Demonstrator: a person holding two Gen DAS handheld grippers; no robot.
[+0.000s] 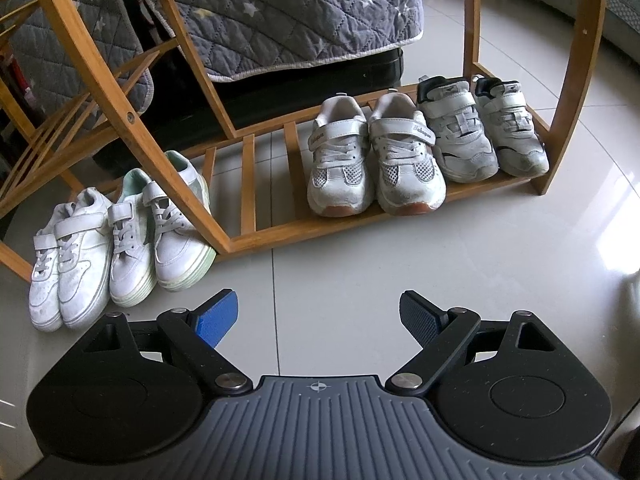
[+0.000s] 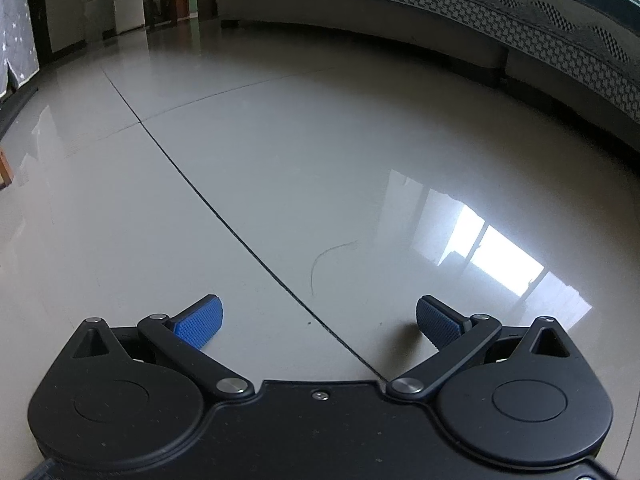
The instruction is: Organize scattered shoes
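In the left wrist view a bamboo shoe rack (image 1: 276, 236) stands on the tiled floor. On its bottom shelf sit a pair of white mesh sneakers (image 1: 376, 160) and, to their right, a pair of white sneakers with dark trim (image 1: 480, 128). On the floor to the left of the rack stand a white pair with pale green soles (image 1: 160, 228) and a plain white pair (image 1: 64, 264). My left gripper (image 1: 318, 318) hovers open over bare floor in front of the rack, holding nothing. My right gripper (image 2: 318, 322) is open above bare tiles, with no shoes in its view.
A grey quilted cover with stars (image 1: 288, 12) hangs behind the rack. A second wooden frame (image 1: 52, 128) stands at the left. In the right wrist view a long sofa base (image 2: 460, 44) runs along the far right, with open glossy floor (image 2: 280, 152) before it.
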